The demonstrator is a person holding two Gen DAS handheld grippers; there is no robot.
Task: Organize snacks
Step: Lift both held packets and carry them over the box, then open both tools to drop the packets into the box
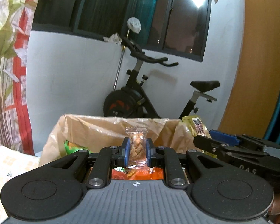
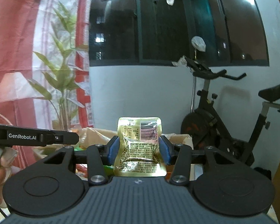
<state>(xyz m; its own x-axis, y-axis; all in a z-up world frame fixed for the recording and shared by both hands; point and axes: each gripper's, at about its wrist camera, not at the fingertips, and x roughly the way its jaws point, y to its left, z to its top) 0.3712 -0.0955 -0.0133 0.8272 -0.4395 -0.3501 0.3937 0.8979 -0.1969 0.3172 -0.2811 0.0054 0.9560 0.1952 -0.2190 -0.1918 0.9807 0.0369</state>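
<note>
The left gripper (image 1: 137, 150) is clenched on a small clear-wrapped snack (image 1: 136, 146), held upright above the open brown bag (image 1: 95, 128). The right gripper (image 2: 138, 149) grasps a gold pouch (image 2: 140, 145), barcode side facing the camera, over the same bag. Ahead of both stand a white wall (image 1: 74, 78), dark window (image 2: 158, 28) and exercise bike (image 1: 140, 95); a leaf-printed curtain (image 2: 52, 56) hangs to the left.

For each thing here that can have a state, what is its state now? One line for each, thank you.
Left tool: shut on the clear snack packet.
Clear snack packet: sealed, held upright.
Right tool: shut on the gold pouch.
Gold pouch: sealed, crinkled, barcode side facing the camera.
Brown bag: open, snacks inside.
</note>
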